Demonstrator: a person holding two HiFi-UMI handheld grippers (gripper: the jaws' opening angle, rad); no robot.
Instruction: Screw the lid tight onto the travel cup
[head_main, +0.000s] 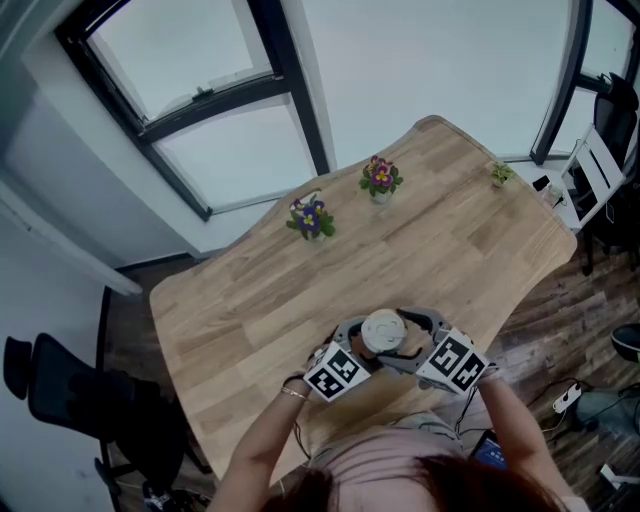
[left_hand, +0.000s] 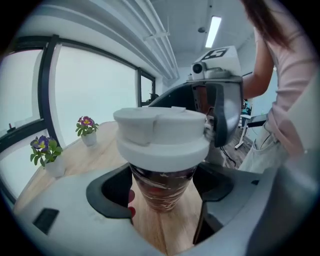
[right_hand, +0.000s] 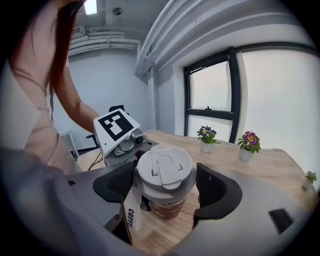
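The main risk from here is a lid that goes on crooked. If the right hand-held gripper (right_hand: 166, 187) turns while tipped off the cup's axis, the thread could bind and feel tight before it seals. The second risk is the travel cup (left_hand: 162, 182) spinning along with the lid. Its body tapers downward, so the jaws meet it only near the top, and a firm twist might let it slip or rock in that hold. A paper tag (right_hand: 131, 210) hangs down the side of the cup just under the lid (right_hand: 164, 169), next to one jaw. It could be drawn into the seam or bunch under the pad. The left hand-held gripper (left_hand: 161, 192) is closed on the cup, its two dark pads pressing the brown body just below the lid from either side. The right hand-held gripper comes at the cup from the opposite side and higher up, its jaws clamped across the white lid, one pad plainly touching and the other at the rim. The lid sits on top of the cup and looks level, though how far it is threaded cannot be told. The cup is upright between the two grippers, and whether its base rests on the desk (head_main: 420, 230) or hangs just above is unclear. Two flower pots (head_main: 311, 217) stand well beyond the cup.
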